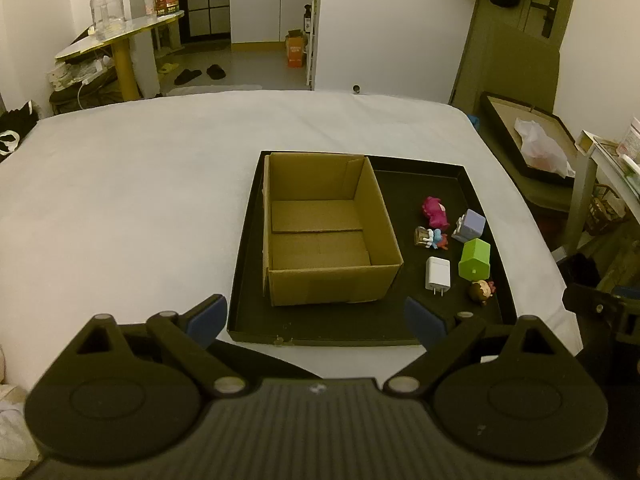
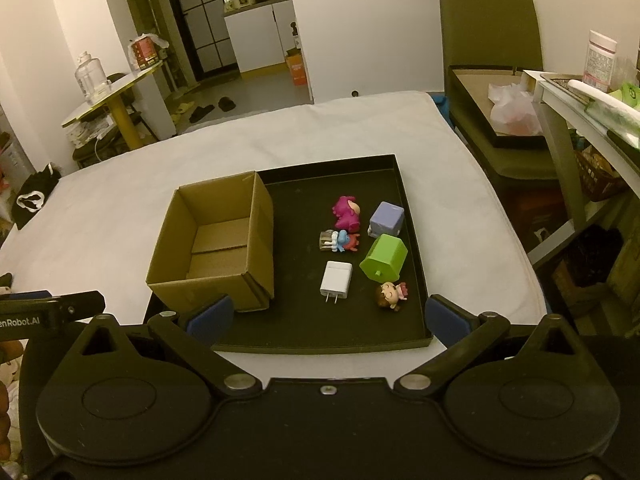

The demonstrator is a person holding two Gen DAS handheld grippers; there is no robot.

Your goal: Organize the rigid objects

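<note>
A black tray (image 1: 360, 322) (image 2: 304, 338) lies on a white bed. In its left half stands an open, empty cardboard box (image 1: 326, 264) (image 2: 216, 280). Right of the box lie a white charger plug (image 1: 437, 273) (image 2: 336, 276), a green block (image 1: 475, 259) (image 2: 384, 258), a purple block (image 1: 470, 225) (image 2: 386, 218), a magenta figure (image 1: 435, 211) (image 2: 346, 212), a blue-and-red figure (image 1: 432, 238) (image 2: 340, 241) and a brown-haired doll head (image 1: 482, 291) (image 2: 391, 295). My left gripper (image 1: 316, 322) and right gripper (image 2: 328, 320) are open and empty, held before the tray's near edge.
The white bed (image 1: 140, 208) (image 2: 120, 200) spreads left and beyond the tray. A second tray with a plastic bag (image 1: 540, 148) (image 2: 512, 112) sits off the bed's right side. A white shelf (image 2: 580, 96) stands at the right, a yellow side table (image 1: 120, 40) at back left.
</note>
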